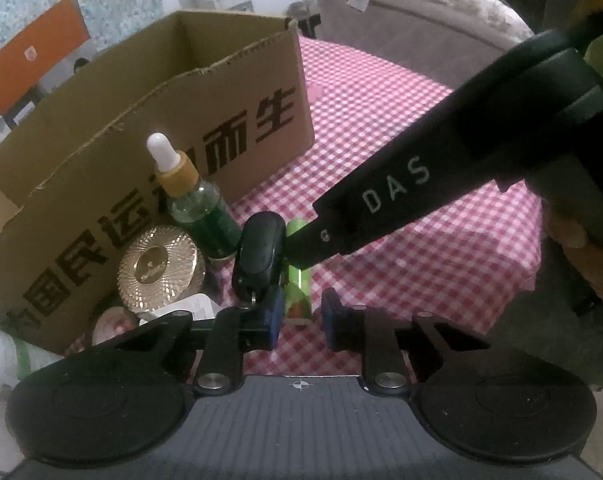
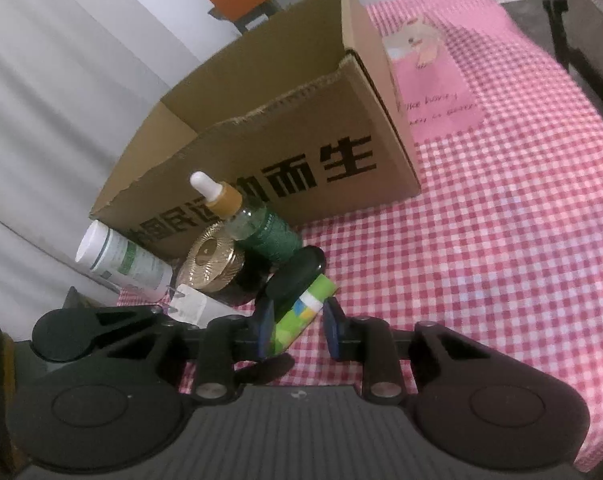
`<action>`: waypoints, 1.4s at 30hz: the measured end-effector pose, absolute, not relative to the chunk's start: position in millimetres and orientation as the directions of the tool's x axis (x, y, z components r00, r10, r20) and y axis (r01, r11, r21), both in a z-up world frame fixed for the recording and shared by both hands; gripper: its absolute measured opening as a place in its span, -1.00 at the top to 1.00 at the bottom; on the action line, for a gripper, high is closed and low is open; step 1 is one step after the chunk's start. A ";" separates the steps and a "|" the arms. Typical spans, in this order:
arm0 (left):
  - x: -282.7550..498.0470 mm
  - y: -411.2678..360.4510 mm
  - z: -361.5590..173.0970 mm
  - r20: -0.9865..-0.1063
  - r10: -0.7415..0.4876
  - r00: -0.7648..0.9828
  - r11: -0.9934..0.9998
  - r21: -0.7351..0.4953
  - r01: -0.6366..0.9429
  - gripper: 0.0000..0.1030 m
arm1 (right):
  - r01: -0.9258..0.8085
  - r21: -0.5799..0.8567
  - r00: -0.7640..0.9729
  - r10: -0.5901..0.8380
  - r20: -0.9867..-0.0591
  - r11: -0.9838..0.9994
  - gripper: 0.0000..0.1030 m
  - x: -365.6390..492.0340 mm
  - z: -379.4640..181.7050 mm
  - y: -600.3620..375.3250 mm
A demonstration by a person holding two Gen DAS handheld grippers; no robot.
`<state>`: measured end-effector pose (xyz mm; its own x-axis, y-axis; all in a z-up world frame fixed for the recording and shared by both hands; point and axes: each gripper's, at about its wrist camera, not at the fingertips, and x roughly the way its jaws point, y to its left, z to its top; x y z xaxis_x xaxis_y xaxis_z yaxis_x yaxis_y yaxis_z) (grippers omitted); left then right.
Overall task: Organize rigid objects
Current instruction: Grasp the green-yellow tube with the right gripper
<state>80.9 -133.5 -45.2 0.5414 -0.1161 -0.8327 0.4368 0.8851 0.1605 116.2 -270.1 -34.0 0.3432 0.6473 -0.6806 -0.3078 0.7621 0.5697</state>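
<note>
Here, on the pink checked cloth [image 2: 501,240], low and left of centre in both views: a huddle of small things in front of a cardboard box [image 2: 301,152] with its top open. Among them a green tube [image 2: 297,316] lying on its side, a black oval case [image 2: 295,276] leaning over it, a dropper bottle [image 2: 257,224] standing upright, a gold ribbed lid [image 2: 211,258] on a dark jar, and a white canister [image 2: 121,258] tipped over at far left.

Right gripper [image 2: 295,330] parted wide, blue pads either side of the tube's near end, not yet pressing it by the look of things. Seen from the left wrist view, its long black arm reaches down from the upper right of the frame to the green tube [image 1: 297,280].

Left gripper [image 1: 301,318] also parted, holding nothing, with the tube's near end between the pads and the black case [image 1: 259,252] just above its left pad.

Judging by look: tube light, stiff, smooth and round, so likely to roll or squirt out of a pinch near the end. Better taken across the middle of its length, pads square to the sides. Black case resting on it, so probably dragged or toppled on lifting. Dropper bottle probably glass, top-heavy and close by; best not bumped.
</note>
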 end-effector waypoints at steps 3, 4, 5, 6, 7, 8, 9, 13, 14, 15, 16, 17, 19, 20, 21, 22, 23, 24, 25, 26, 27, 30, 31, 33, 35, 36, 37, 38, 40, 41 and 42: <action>84.0 -132.6 -46.4 -0.834 -0.120 0.538 0.882 0.158 0.443 0.65 | -0.298 0.580 0.322 0.652 -0.686 0.758 0.47 121.3 -45.3 -266.0; 85.4 -131.9 -46.0 -0.835 -0.121 0.537 0.883 0.157 0.443 0.65 | -0.293 0.583 0.317 0.652 -0.689 0.758 0.47 123.6 -48.7 -264.9; 87.6 -131.6 -45.7 -0.836 -0.122 0.535 0.884 0.154 0.441 0.65 | -0.287 0.587 0.313 0.653 -0.689 0.757 0.47 126.0 -51.8 -264.3; 89.7 -130.3 -45.3 -0.836 -0.124 0.534 0.886 0.149 0.440 0.65 | -0.283 0.590 0.309 0.655 -0.690 0.756 0.47 128.0 -54.3 -263.8; 92.0 -129.4 -45.2 -0.837 -0.126 0.532 0.887 0.145 0.439 0.65 | -0.280 0.593 0.306 0.656 -0.690 0.755 0.49 132.1 -59.3 -262.9; 94.2 -131.5 -45.4 -0.838 -0.127 0.531 0.887 0.144 0.439 0.65 | -0.279 0.599 0.304 0.661 -0.686 0.751 0.50 133.3 -60.6 -262.8; 94.7 -131.1 -45.0 -0.838 -0.127 0.530 0.887 0.143 0.439 0.65 | -0.279 0.602 0.302 0.664 -0.684 0.748 0.50 134.7 -60.6 -263.0; 99.0 -128.9 -45.0 -0.842 -0.132 0.523 0.894 0.127 0.429 0.65 | -0.286 0.605 0.299 0.669 -0.681 0.743 0.52 139.7 -63.1 -260.4; 98.7 -127.2 -45.0 -0.843 -0.135 0.521 0.896 0.120 0.427 0.66 | -0.286 0.606 0.298 0.670 -0.680 0.742 0.53 140.4 -62.8 -260.7; 96.9 -127.5 -45.7 -0.845 -0.135 0.518 0.897 0.118 0.426 0.70 | -0.285 0.608 0.296 0.672 -0.679 0.741 0.55 140.7 -63.3 -260.9; 96.8 -127.0 -45.6 -0.846 -0.130 0.517 0.897 0.122 0.425 0.70 | -0.285 0.609 0.294 0.672 -0.680 0.741 0.56 140.6 -63.4 -261.2; 99.4 -126.3 -45.9 -0.846 -0.127 0.517 0.896 0.126 0.426 0.70 | -0.285 0.608 0.291 0.671 -0.682 0.741 0.58 140.2 -63.9 -261.0; 100.0 -125.9 -46.5 -0.847 -0.124 0.517 0.894 0.132 0.429 0.71 | -0.284 0.614 0.278 0.676 -0.683 0.737 0.58 139.7 -63.4 -262.0; 100.4 -126.4 -46.4 -0.848 -0.120 0.516 0.892 0.136 0.430 0.70 | -0.284 0.615 0.278 0.677 -0.682 0.736 0.58 140.0 -63.5 -262.6; 101.4 -128.3 -46.4 -0.849 -0.116 0.515 0.892 0.139 0.430 0.70 | -0.285 0.615 0.278 0.677 -0.681 0.735 0.59 139.9 -64.2 -262.9; 102.7 -128.3 -46.4 -0.849 -0.111 0.516 0.893 0.142 0.427 0.70 | -0.282 0.619 0.277 0.680 -0.678 0.733 0.59 140.5 -65.4 -262.7; 102.4 -131.7 -47.5 -0.850 -0.109 0.516 0.896 0.142 0.422 0.70 | -0.278 0.625 0.277 0.684 -0.675 0.730 0.59 141.5 -67.7 -262.3; 102.7 -132.3 -46.7 -0.850 -0.109 0.515 0.899 0.137 0.416 0.71 | -0.275 0.628 0.278 0.686 -0.673 0.728 0.59 141.5 -68.6 -262.3; 103.4 -131.1 -46.6 -0.850 -0.113 0.515 0.905 0.126 0.407 0.71 | -0.276 0.629 0.280 0.686 -0.671 0.727 0.59 141.2 -69.4 -262.1; 102.9 -131.9 -46.6 -0.848 -0.118 0.517 0.908 0.118 0.402 0.72 | -0.277 0.629 0.283 0.687 -0.669 0.727 0.59 140.9 -68.2 -261.8; 102.8 -131.3 -46.1 -0.845 -0.124 0.519 0.909 0.113 0.401 0.72 | -0.276 0.630 0.284 0.688 -0.668 0.725 0.61 140.7 -68.4 -262.2; 98.0 -131.5 -46.7 -0.837 -0.130 0.532 0.907 0.116 0.404 0.72 | -0.260 0.644 0.291 0.695 -0.658 0.719 0.63 139.4 -69.6 -265.6; 96.0 -130.9 -46.1 -0.834 -0.133 0.535 0.907 0.116 0.406 0.72 | -0.252 0.652 0.291 0.698 -0.654 0.715 0.64 138.1 -70.0 -267.6; 91.7 -129.9 -43.9 -0.826 -0.141 0.546 0.905 0.116 0.409 0.72 | -0.245 0.657 0.299 0.701 -0.648 0.713 0.64 134.4 -69.8 -270.7; 85.8 -131.4 -36.9 -0.811 -0.148 0.567 0.903 0.123 0.411 0.72 | -0.244 0.659 0.310 0.701 -0.643 0.712 0.64 129.7 -66.2 -273.6; 81.8 -130.8 -32.7 -0.802 -0.151 0.578 0.903 0.125 0.410 0.72 | -0.246 0.660 0.317 0.702 -0.638 0.710 0.64 127.2 -62.9 -275.3; 78.7 -130.4 -27.8 -0.793 -0.155 0.589 0.904 0.126 0.408 0.72 | -0.250 0.660 0.326 0.704 -0.632 0.708 0.64 124.7 -58.5 -276.6; 75.3 -129.5 -21.0 -0.781 -0.160 0.603 0.906 0.126 0.403 0.72 | -0.255 0.660 0.335 0.704 -0.626 0.707 0.64 122.1 -53.6 -278.2; 69.1 -126.9 -6.6 -0.757 -0.166 0.632 0.911 0.126 0.392 0.72 | -0.272 0.654 0.358 0.705 -0.613 0.706 0.64 115.9 -41.0 -280.1; 65.4 -124.2 3.0 -0.740 -0.169 0.651 0.915 0.128 0.383 0.72 | -0.287 0.648 0.374 0.705 -0.602 0.706 0.64 112.1 -31.5 -280.3; 60.6 -123.1 12.3 -0.724 -0.169 0.669 0.917 0.134 0.376 0.72 | -0.302 0.642 0.387 0.706 -0.593 0.705 0.64 109.1 -23.2 -280.4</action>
